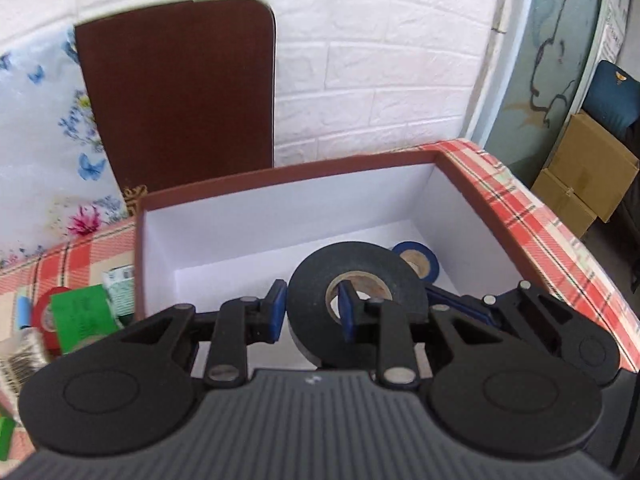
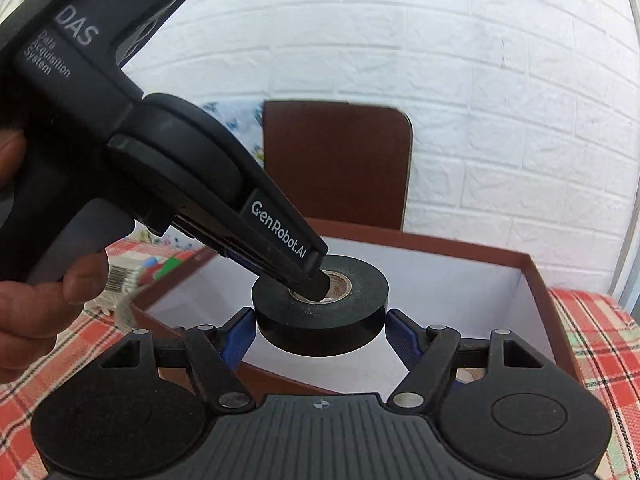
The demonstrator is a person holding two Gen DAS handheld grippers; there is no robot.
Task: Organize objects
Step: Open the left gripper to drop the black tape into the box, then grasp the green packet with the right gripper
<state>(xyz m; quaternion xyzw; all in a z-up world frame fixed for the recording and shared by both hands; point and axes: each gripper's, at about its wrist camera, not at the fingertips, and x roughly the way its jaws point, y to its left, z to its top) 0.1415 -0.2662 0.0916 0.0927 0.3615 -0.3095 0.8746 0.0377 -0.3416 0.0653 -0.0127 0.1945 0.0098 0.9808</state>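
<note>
A black tape roll [image 1: 356,300] hangs over the open brown box [image 1: 280,172] with white inside. My left gripper [image 1: 312,308] is shut on the roll's wall, one pad outside, one pad in its core. In the right wrist view the roll [image 2: 320,312] lies flat between my right gripper's blue pads [image 2: 320,336], which sit at its two sides; the left gripper's fingers [image 2: 312,280] reach into its core from above. A blue tape roll [image 1: 416,264] lies on the box floor.
The box stands on a red plaid tablecloth [image 1: 540,232]. Left of the box lie a red tape roll [image 1: 44,312], a green packet [image 1: 80,316] and other small items. A brown chair back [image 1: 180,92] and white brick wall stand behind. Cardboard boxes [image 1: 580,176] stand at right.
</note>
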